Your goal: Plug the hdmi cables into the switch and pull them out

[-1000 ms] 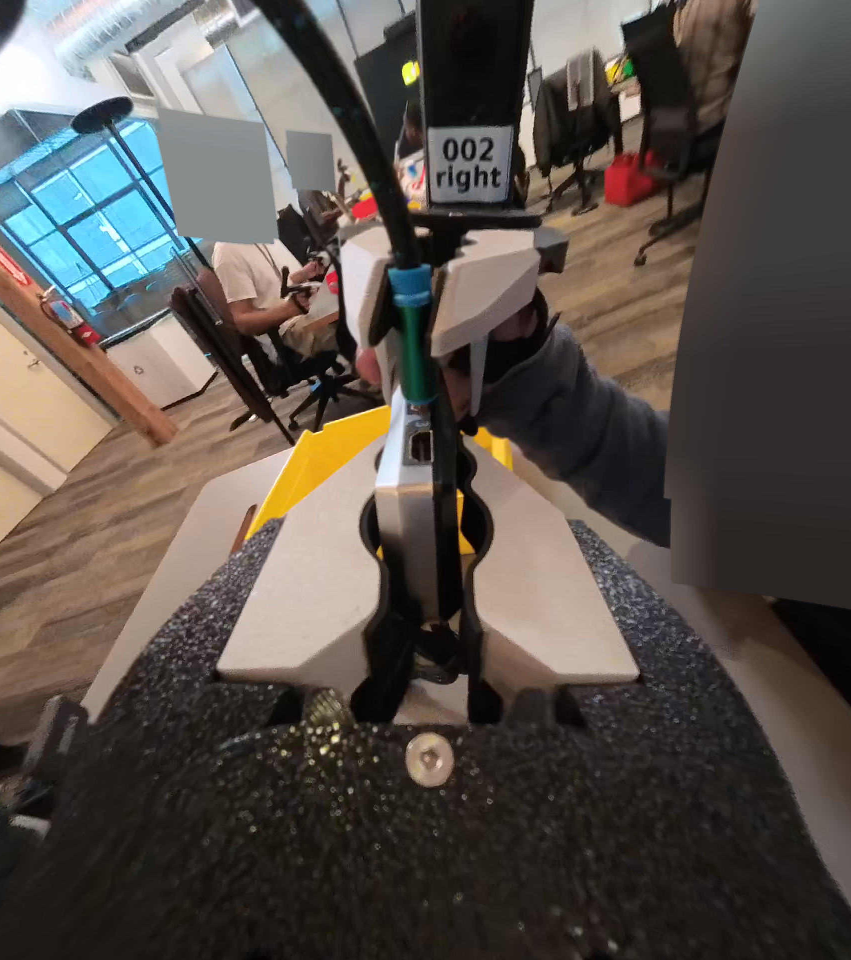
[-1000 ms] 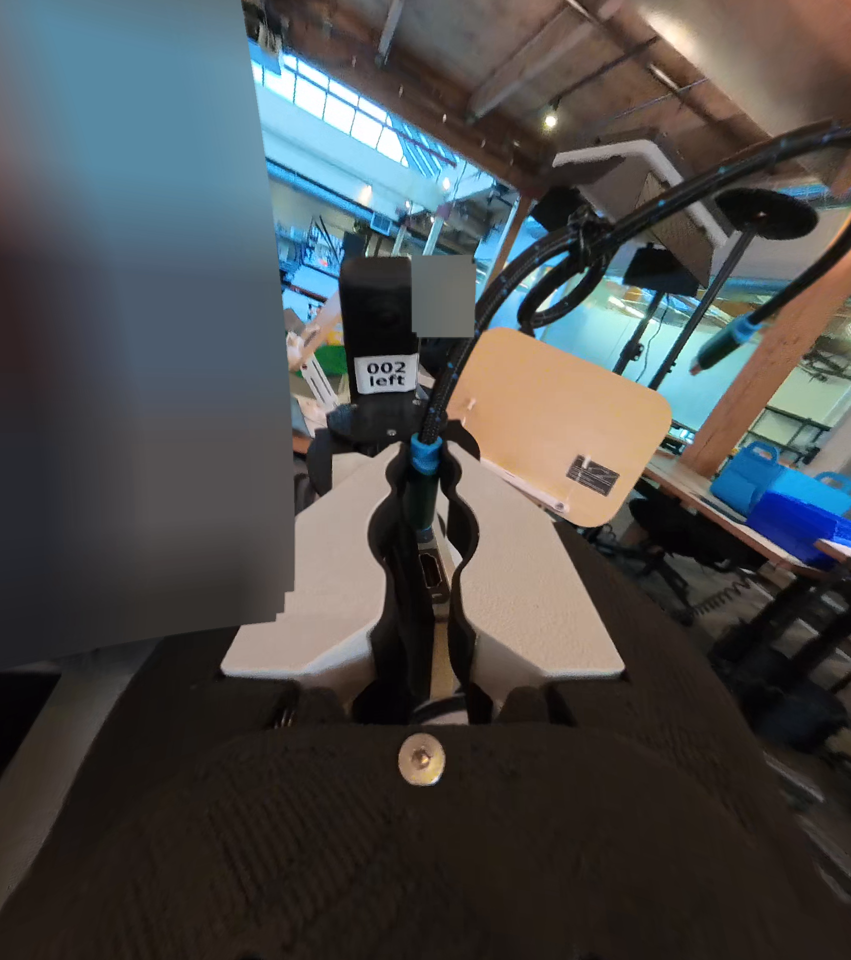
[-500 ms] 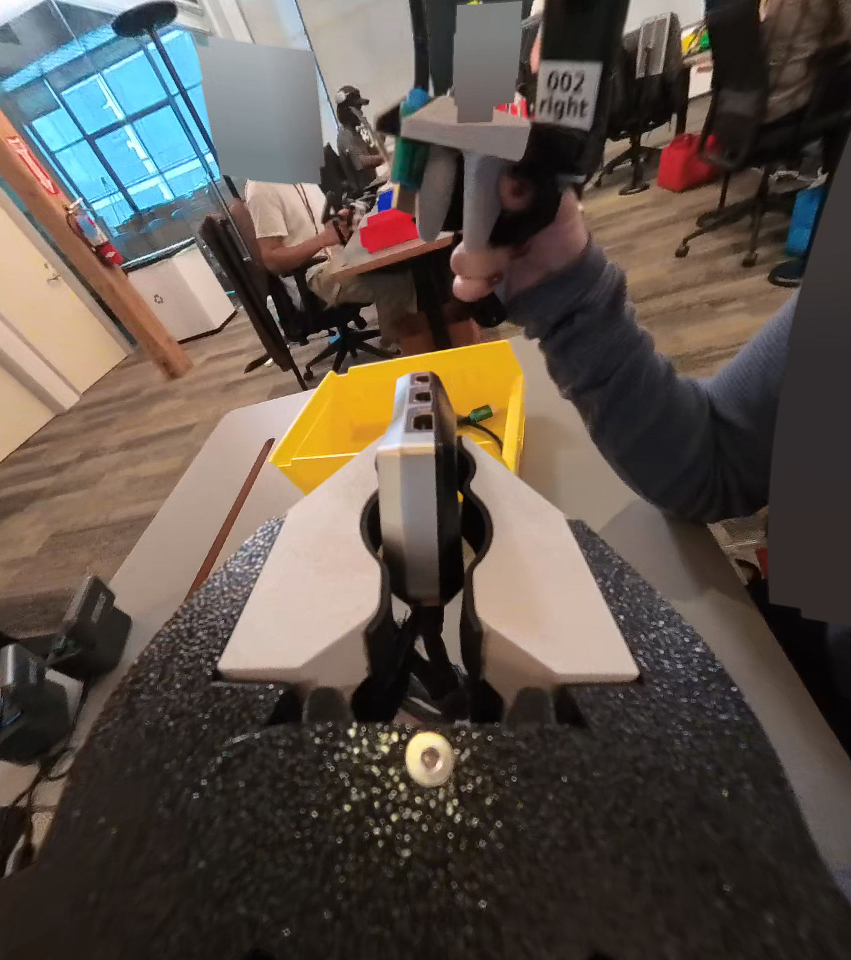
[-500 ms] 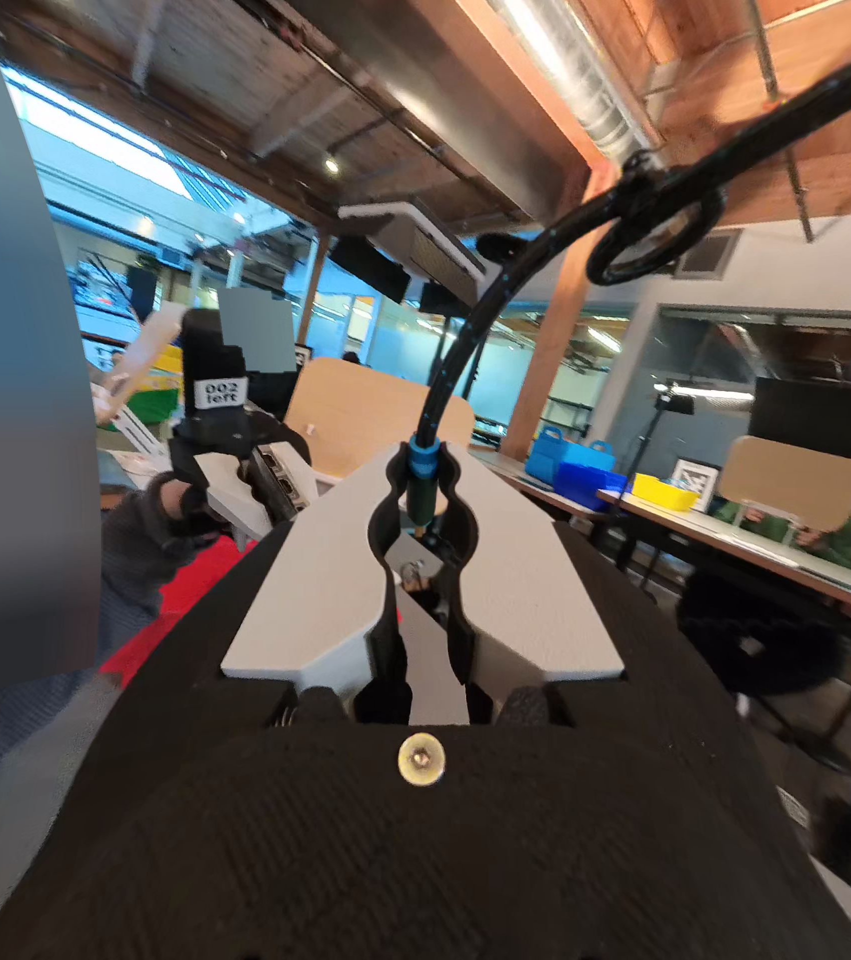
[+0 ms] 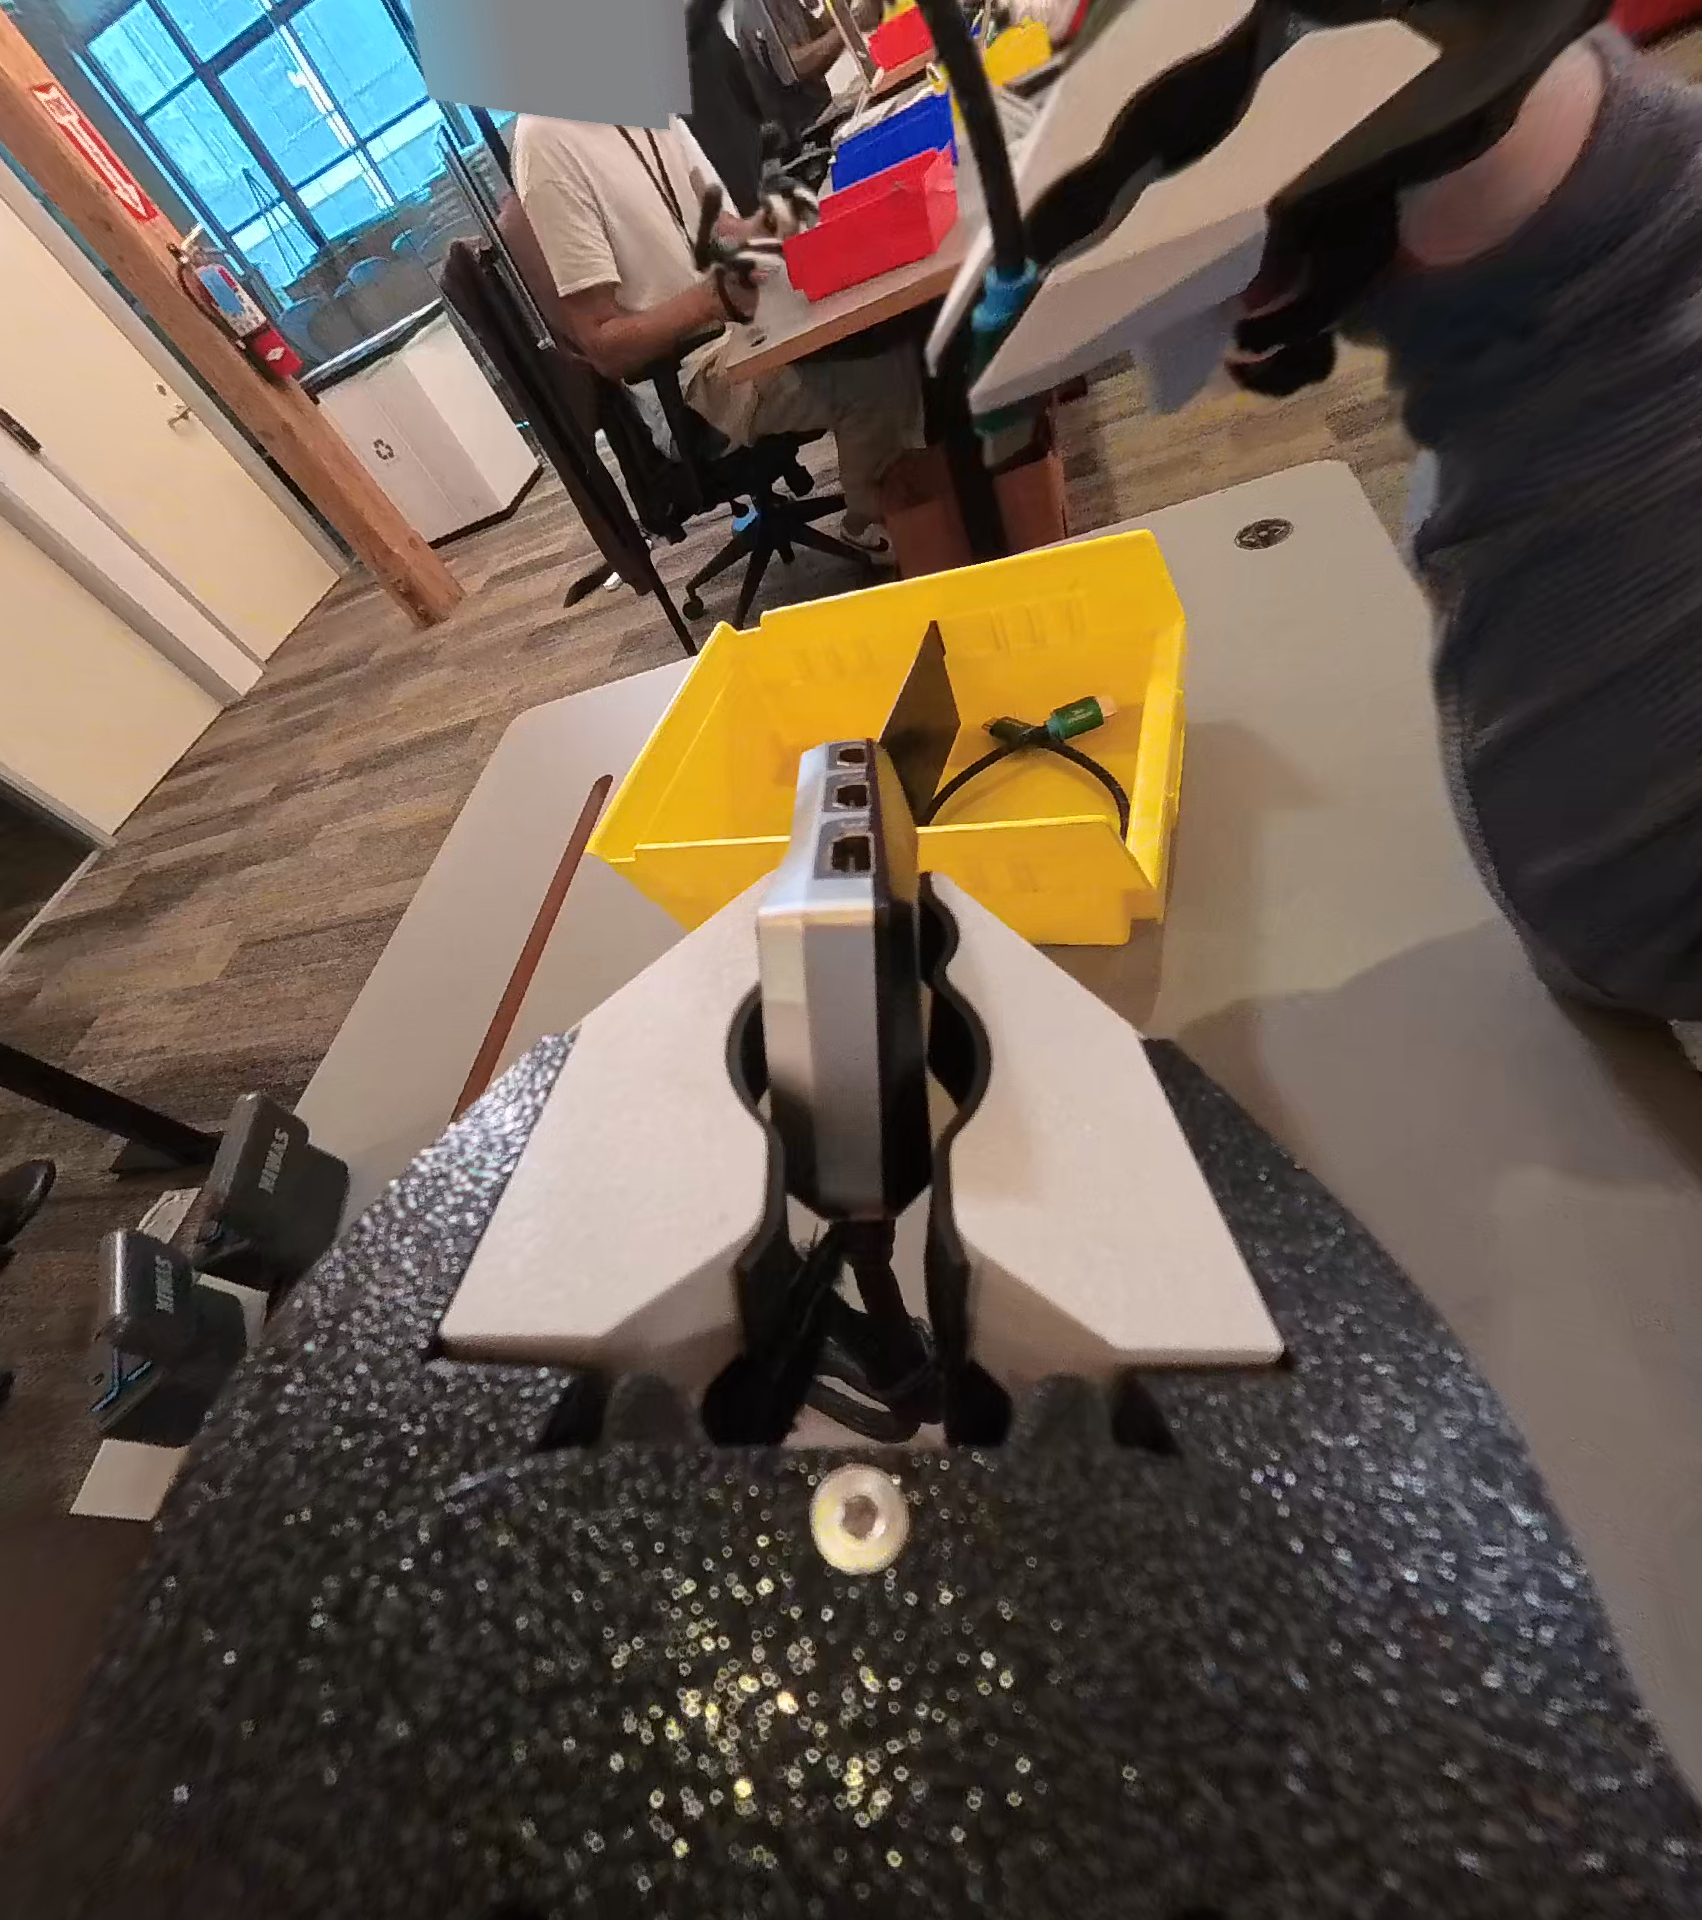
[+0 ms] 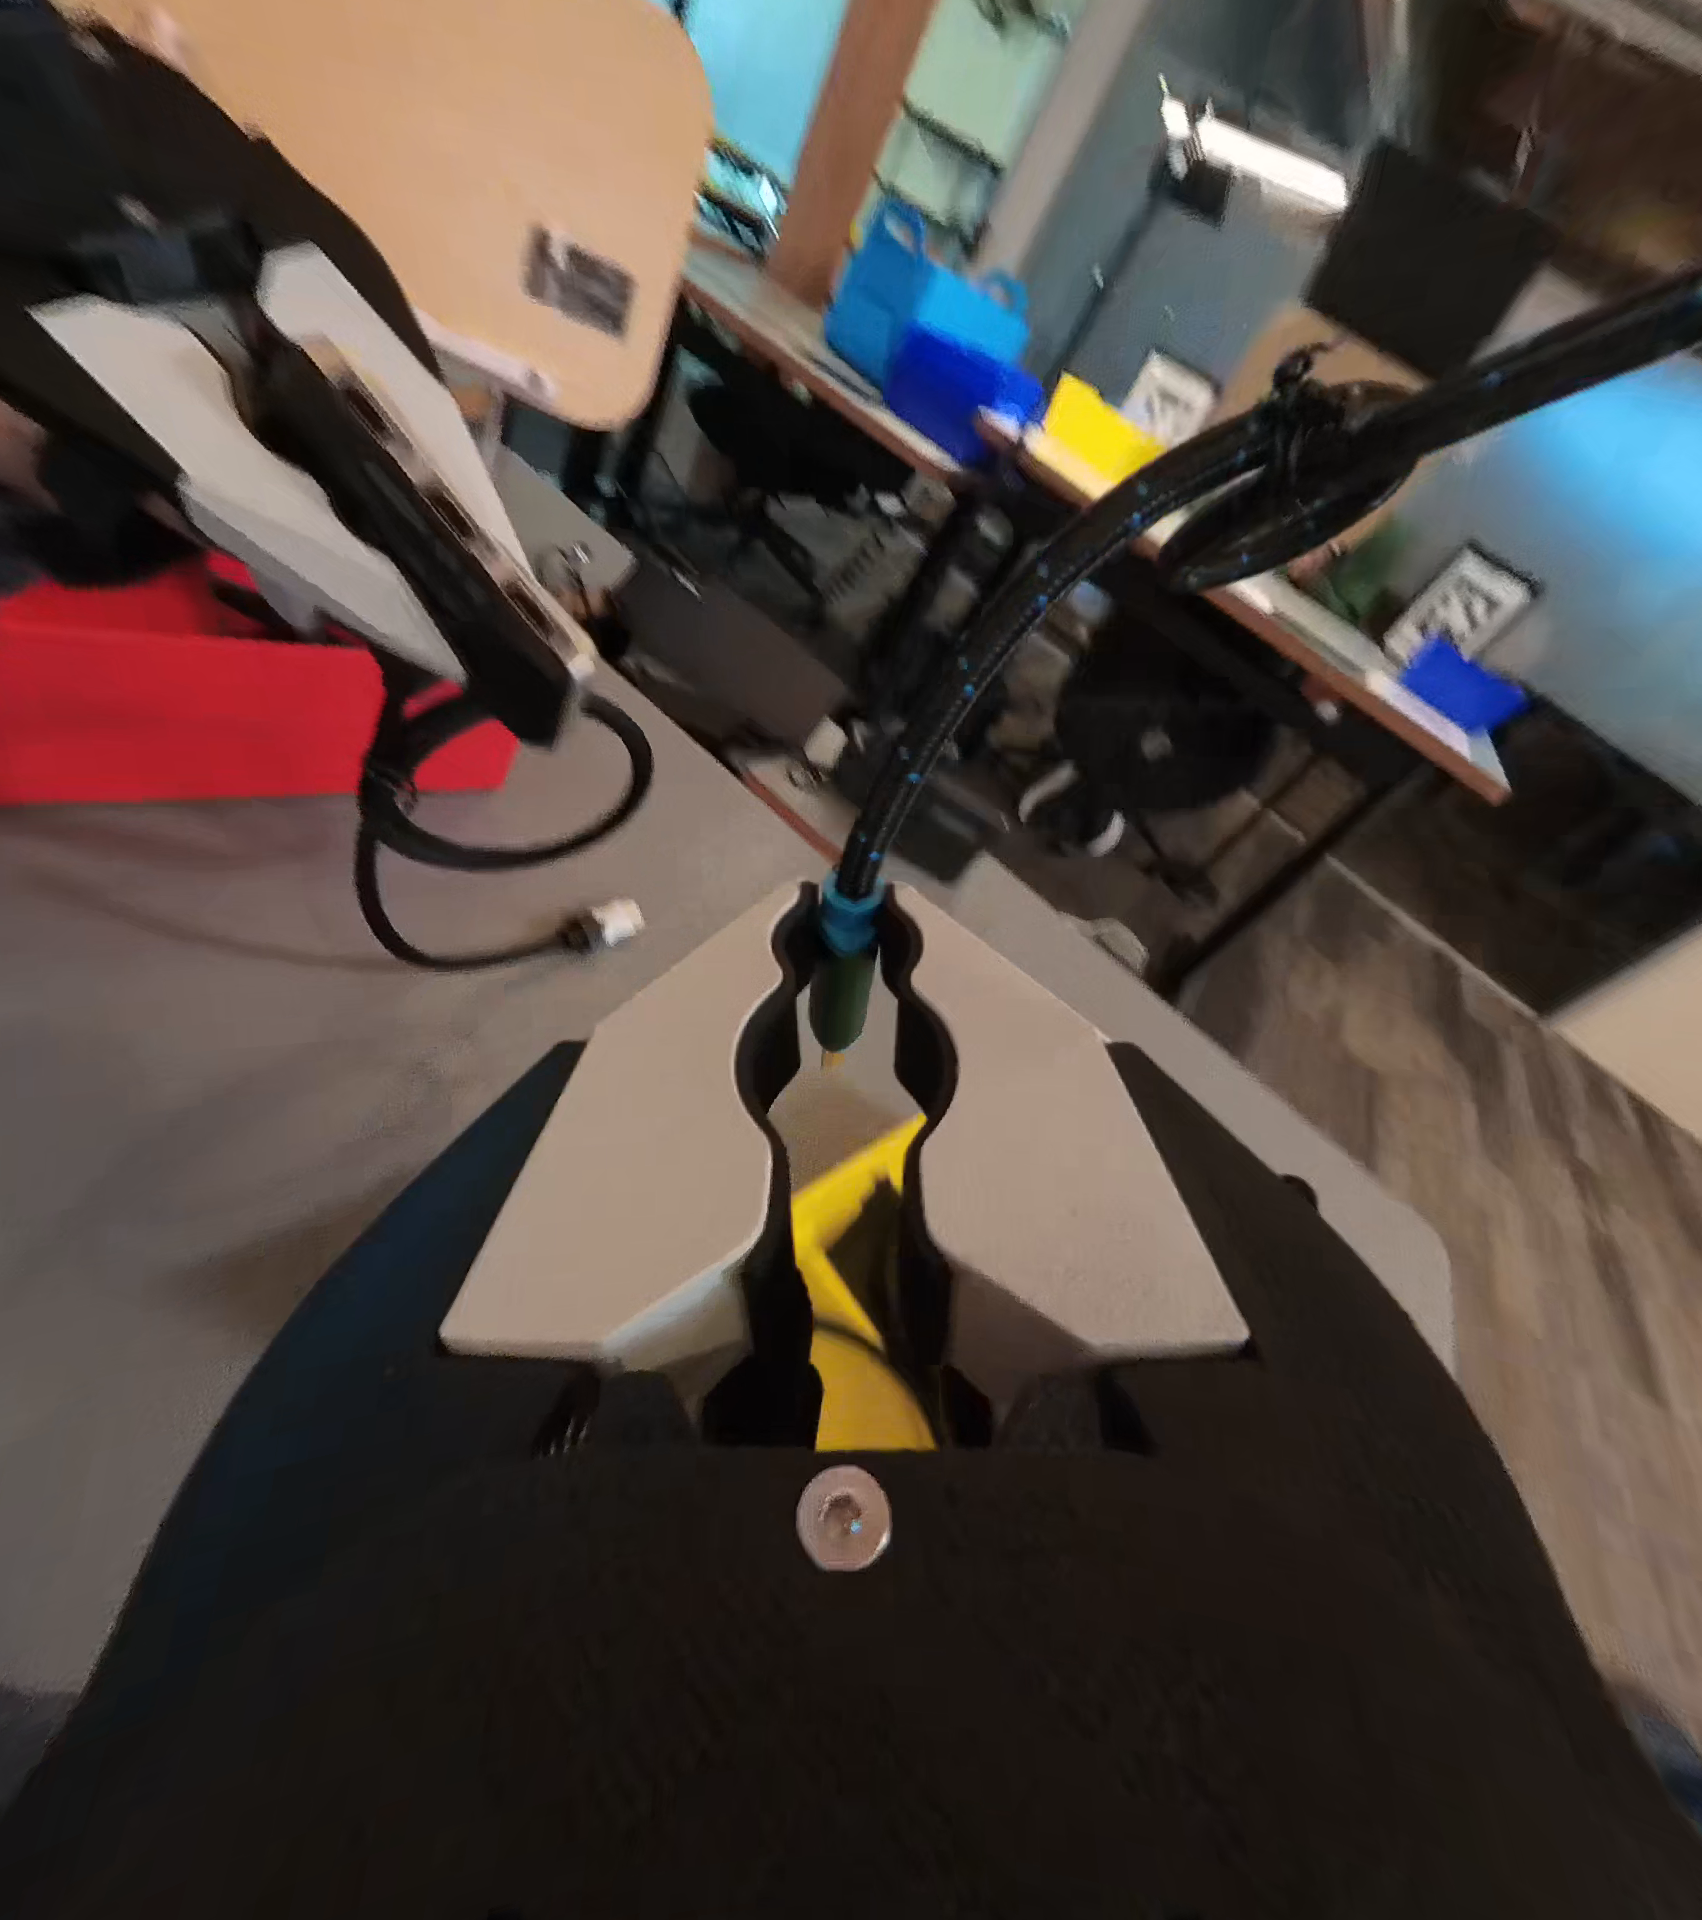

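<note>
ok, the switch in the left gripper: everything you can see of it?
The switch is a slim, flat box, silver metal-looking body with a black face, standing on edge between the left gripper's closed fingers. Its narrow top edge shows three ports in a row, all empty. Black leads hang from its lower end inside the gripper. It is held above the table, in front of the yellow bin.

yellow bin (image 5: pixel 1039 894), silver switch (image 5: pixel 816 1049), blue-flecked black cable (image 6: pixel 972 686).
</note>
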{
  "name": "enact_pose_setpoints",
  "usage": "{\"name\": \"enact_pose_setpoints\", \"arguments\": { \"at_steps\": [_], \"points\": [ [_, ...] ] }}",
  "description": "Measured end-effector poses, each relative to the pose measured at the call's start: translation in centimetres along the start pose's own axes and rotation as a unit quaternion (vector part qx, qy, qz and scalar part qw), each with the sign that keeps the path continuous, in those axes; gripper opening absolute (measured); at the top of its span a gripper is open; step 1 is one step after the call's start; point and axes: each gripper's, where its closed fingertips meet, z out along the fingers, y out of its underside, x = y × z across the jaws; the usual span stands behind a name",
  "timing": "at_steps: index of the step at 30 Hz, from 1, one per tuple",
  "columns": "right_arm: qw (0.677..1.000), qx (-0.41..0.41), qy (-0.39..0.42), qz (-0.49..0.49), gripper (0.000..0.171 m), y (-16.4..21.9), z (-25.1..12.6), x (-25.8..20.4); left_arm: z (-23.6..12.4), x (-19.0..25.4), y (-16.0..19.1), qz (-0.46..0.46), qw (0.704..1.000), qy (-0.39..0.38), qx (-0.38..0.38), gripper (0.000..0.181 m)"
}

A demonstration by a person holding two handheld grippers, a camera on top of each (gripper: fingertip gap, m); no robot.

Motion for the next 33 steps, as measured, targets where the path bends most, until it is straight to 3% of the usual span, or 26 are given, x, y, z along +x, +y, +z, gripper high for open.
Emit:
{"name": "enact_pose_setpoints", "arguments": {
  "at_steps": [6,13,23,24,25,28,33],
  "points": [
    [0.97,-0.214,0.08,0.078,0.011,8.2,-3.0,1.9,-0.5,-0.6,0.1,-0.011,1.0,-0.007,0.01,0.02],
    [0.885,-0.395,0.026,0.245,0.012,18.2,-3.2,0.6,-0.9,-0.7,0.2,-0.012,1.0,-0.008,0.01,0.019],
    [0.77,-0.493,-0.136,0.382,0.013,27.3,-0.3,-3.7,-0.6,-0.4,0.5,-0.015,1.0,0.006,0.005,0.02],
    [0.76,-0.502,-0.135,0.389,0.018,27.4,-0.3,-3.8,-0.6,-0.3,0.5,-0.015,1.0,0.007,0.004,0.02],
    [0.755,-0.509,-0.13,0.392,0.033,27.1,-0.5,-3.8,-0.6,-0.3,0.5,-0.015,1.0,0.009,0.003,0.019],
    [0.8,-0.468,-0.084,0.367,0.057,23.5,-0.8,-2.3,-0.6,-0.2,0.6,-0.014,1.0,0.01,0.0,0.02],
    [0.923,-0.333,0.036,0.187,0.063,14.5,-0.8,1.7,-0.6,-0.4,0.4,-0.02,1.0,0.011,0.011,0.02]
  ]
}}
